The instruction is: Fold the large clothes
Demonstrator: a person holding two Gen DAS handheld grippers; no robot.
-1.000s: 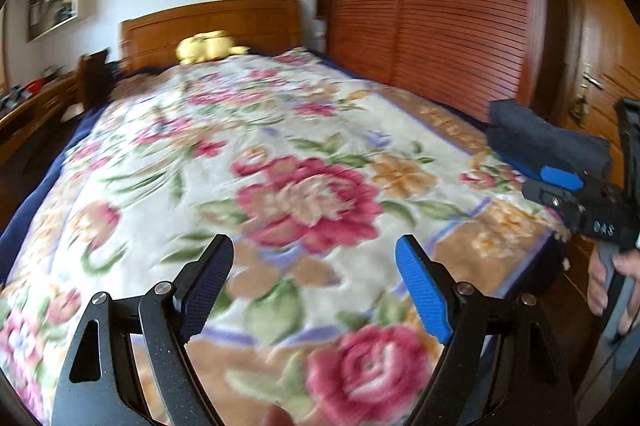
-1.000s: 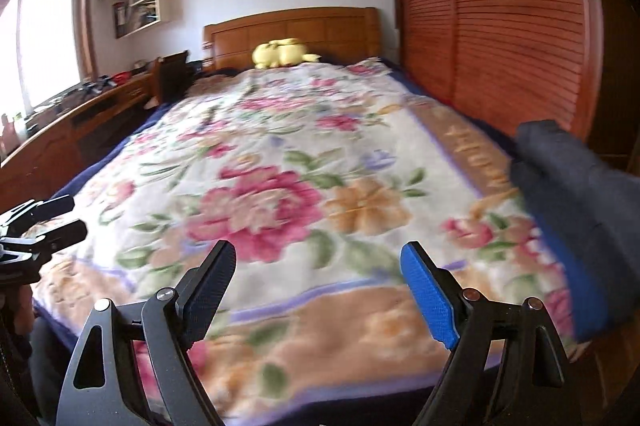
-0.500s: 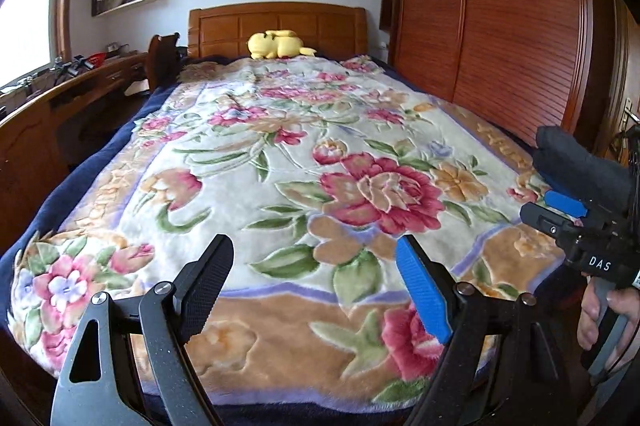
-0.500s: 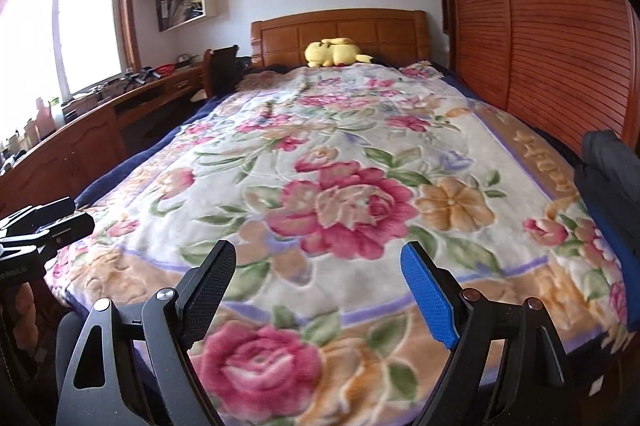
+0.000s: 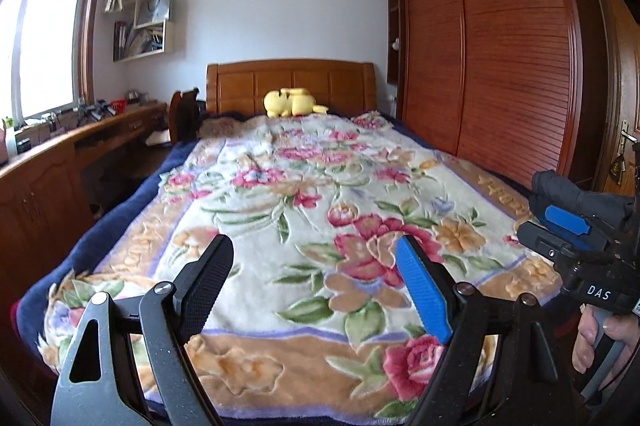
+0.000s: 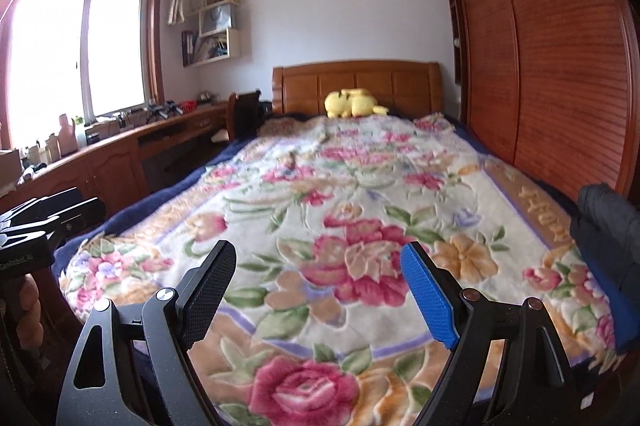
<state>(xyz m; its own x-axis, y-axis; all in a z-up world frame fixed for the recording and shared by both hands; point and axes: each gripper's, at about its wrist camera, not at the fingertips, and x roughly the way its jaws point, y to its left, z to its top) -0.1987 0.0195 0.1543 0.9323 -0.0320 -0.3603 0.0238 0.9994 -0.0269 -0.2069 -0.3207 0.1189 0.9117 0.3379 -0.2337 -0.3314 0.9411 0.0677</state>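
Both grippers hang over the near end of the bed, pointing up its length toward the headboard (image 5: pixel 291 86). The left gripper (image 5: pixel 316 290) has its jaws spread wide with nothing between them, only the flowered blanket (image 5: pixel 320 194) showing through the gap. The right gripper (image 6: pixel 320 292) is the same: jaws wide apart, holding nothing, 1 black pad and 1 blue pad (image 6: pixel 430 300) framing a big red rose in the weave. The blanket lies flat across the whole bed, with a dark blue cover (image 5: pixel 120 210) showing along its left edge. The garment (image 6: pixel 608 226), a dark folded bundle with a strip of blue at its lower edge, sits on the near right corner of the bed, to the right of both grippers and touched by neither. From the left gripper's side the right one shows at the right edge, with the hand (image 5: pixel 600 334) gripping its handle and the bundle just behind it. A yellow plush (image 5: pixel 292 102) lies at the far end against the headboard. A wardrobe (image 5: pixel 500 66) runs along the right wall, a desk (image 6: pixel 120 142) along the left under the window (image 6: pixel 76 46).
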